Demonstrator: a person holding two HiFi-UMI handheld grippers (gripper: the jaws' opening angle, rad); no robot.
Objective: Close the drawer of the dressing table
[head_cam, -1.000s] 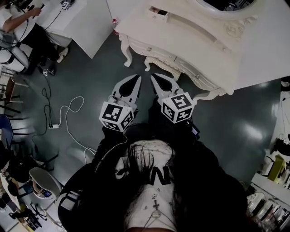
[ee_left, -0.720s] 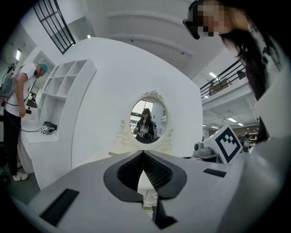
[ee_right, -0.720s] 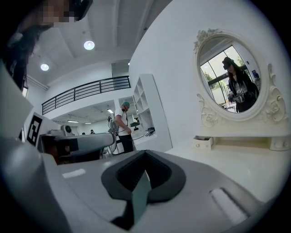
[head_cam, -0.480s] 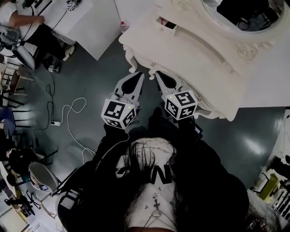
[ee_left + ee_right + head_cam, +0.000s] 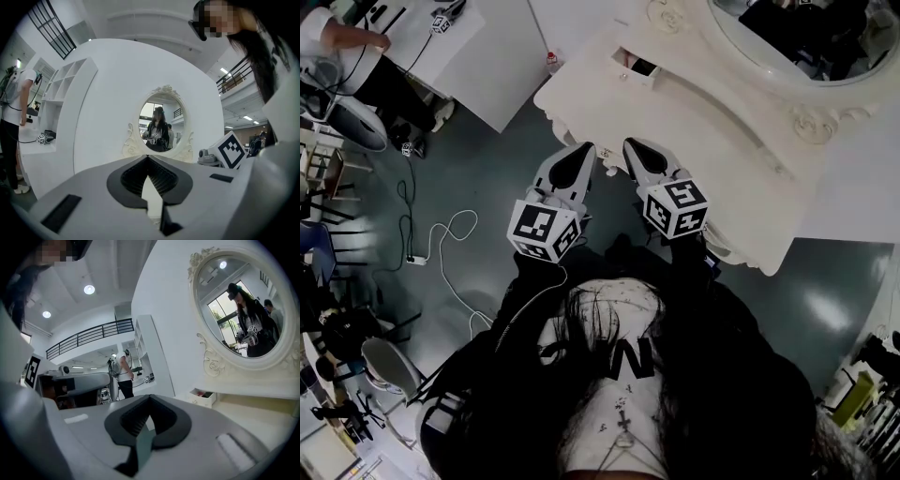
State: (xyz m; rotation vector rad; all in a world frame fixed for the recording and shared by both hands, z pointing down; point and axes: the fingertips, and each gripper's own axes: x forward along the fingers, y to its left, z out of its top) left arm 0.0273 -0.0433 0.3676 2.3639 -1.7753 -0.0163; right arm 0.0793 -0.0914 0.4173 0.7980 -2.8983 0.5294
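Observation:
The cream dressing table point(image 5: 703, 141) fills the upper right of the head view, with its oval mirror point(image 5: 806, 42) at the top. A small drawer point(image 5: 630, 64) on the tabletop's far left stands pulled out, something dark and red inside; it also shows in the right gripper view as the small drawer point(image 5: 203, 397) below the mirror point(image 5: 243, 305). My left gripper point(image 5: 583, 150) and right gripper point(image 5: 630, 146) are side by side at the table's near edge, both shut and empty. The left gripper point(image 5: 149, 157) faces the mirror point(image 5: 161, 126); the right gripper point(image 5: 149, 397) points left of the drawer.
A person point(image 5: 342, 47) works at a white desk point(image 5: 459, 47) at the upper left. A white cable and power strip point(image 5: 427, 246) lie on the grey floor. Chairs point(image 5: 384, 375) stand at the lower left, and white shelving point(image 5: 61, 93) is left of the table.
Both grippers have moved forward from the floor in front of the table up to its near edge. The table and mirror now sit closer in the head view.

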